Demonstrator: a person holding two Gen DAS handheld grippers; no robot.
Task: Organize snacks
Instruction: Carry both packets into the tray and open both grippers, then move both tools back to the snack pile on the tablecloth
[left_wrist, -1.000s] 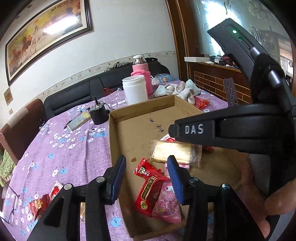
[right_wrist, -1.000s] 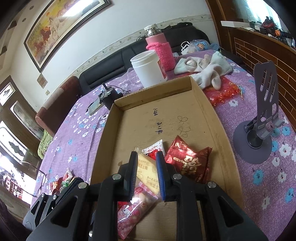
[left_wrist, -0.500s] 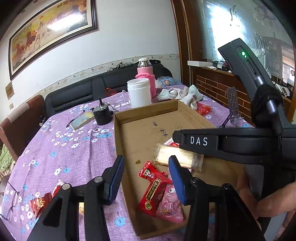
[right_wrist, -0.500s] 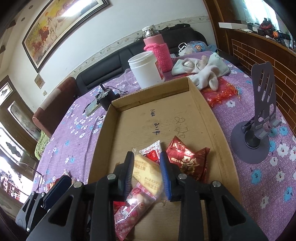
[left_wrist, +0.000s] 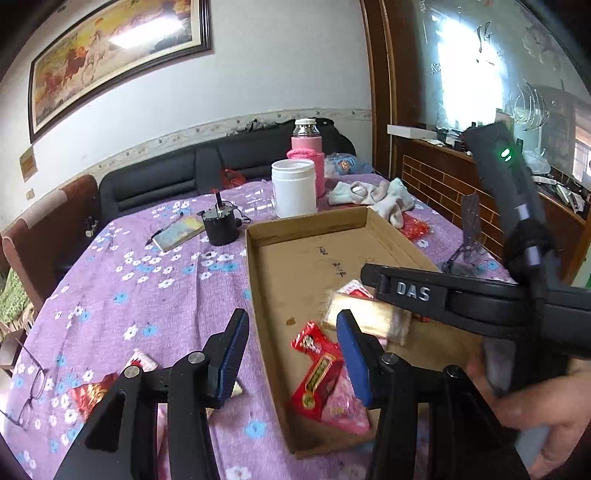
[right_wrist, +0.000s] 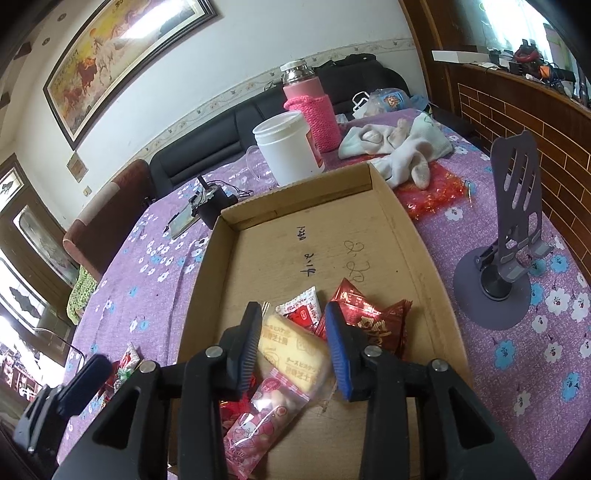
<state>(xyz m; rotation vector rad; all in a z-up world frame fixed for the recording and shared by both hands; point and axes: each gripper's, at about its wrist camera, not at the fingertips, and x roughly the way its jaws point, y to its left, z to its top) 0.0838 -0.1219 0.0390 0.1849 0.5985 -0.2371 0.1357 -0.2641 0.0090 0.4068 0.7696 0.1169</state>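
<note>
- Purple flowered cloth covers the counter (left_wrist: 140, 280), with a black sofa (left_wrist: 159, 177) behind it.
- Shallow cardboard box (right_wrist: 402, 218) lies in the middle of the counter; a white jar (right_wrist: 288, 147) and pink bottle (right_wrist: 312, 107) stand past its far wall.
- Right hand-held gripper (right_wrist: 291, 347) hangs over the box's near end; its jaws have just been opening and stand apart, clear of the yellow cake packet (right_wrist: 295, 347) lying between them.
- Left hand-held gripper (left_wrist: 291, 354) straddles the box's left wall, jaws apart, nothing held.
- Red packets (right_wrist: 369, 321) and a pink one (right_wrist: 258, 413) lie beside the cake; more snacks (left_wrist: 96, 391) lie on the cloth.
</note>
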